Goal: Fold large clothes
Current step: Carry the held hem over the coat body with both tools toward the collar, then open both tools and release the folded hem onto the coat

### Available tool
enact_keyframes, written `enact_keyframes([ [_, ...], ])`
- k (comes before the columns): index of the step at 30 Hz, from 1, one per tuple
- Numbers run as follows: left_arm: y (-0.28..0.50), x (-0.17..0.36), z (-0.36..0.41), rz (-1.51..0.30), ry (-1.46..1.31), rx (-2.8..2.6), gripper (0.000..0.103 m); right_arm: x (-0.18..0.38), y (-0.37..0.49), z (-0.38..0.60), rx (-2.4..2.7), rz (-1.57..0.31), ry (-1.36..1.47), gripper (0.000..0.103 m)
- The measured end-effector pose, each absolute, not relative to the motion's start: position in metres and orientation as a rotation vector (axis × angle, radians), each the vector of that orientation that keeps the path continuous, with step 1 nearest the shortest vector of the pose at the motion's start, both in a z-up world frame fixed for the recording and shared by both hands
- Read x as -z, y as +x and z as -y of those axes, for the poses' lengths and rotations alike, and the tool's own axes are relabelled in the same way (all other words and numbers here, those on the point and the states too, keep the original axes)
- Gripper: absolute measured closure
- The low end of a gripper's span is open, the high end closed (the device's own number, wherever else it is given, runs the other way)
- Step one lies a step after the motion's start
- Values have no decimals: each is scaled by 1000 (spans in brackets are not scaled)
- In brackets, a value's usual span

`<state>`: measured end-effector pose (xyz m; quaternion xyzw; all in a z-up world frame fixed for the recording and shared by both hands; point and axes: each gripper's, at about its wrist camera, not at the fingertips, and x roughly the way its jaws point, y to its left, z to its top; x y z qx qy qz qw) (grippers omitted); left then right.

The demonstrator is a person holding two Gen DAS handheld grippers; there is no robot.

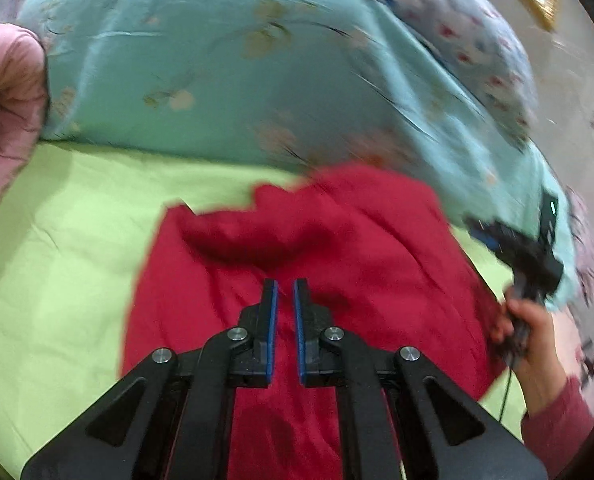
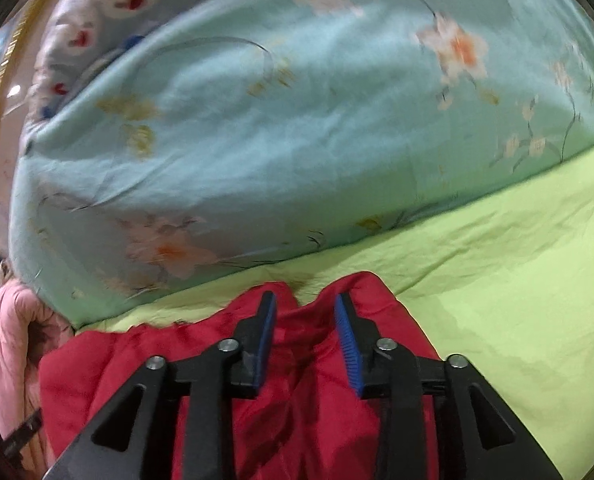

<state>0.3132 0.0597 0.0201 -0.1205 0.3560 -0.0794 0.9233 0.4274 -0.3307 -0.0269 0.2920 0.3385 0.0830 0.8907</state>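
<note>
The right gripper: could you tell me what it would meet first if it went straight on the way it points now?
Most likely the red garment lying under the right gripper. Its jaws are open above the cloth's far edge, so depth is uncertain; missing that, the green sheet comes next.

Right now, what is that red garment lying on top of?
The red garment lies on a lime-green sheet, which shows around its edges. Behind it rises a turquoise floral quilt. Whatever lies directly beneath the garment's middle is covered.

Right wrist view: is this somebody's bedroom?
Probably yes, a bedroom. The red garment lies on a lime-green sheet like a bed's, with a big blue flowered quilt bundled behind it and a pink padded blanket beside it.
</note>
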Motion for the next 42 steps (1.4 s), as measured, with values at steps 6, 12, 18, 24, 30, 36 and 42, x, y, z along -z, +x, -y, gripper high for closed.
enact_keyframes([
  [6, 279, -11, -17, -743, -250, 285, 97, -1, 366, 309, -349, -660, 516, 62],
  [12, 293, 2, 5, -769, -260, 362, 97, -9, 310, 250, -603, -608, 309, 62],
  [18, 356, 36, 8, -891, -260, 272, 98, 23, 352, 220, -595, -741, 220, 65],
  [24, 407, 47, -7, -926, -266, 188, 102, 63, 413, 237, -476, -883, 326, 76],
  [30, 439, 56, -39, -961, -322, 127, 101, 88, 446, 288, -346, -928, 545, 103],
  [36, 442, 62, -41, -950, -313, 135, 101, 94, 446, 298, -300, -921, 561, 103],
  [42, 411, 49, -58, -921, -281, 163, 101, 82, 426, 309, -295, -890, 569, 103],
])
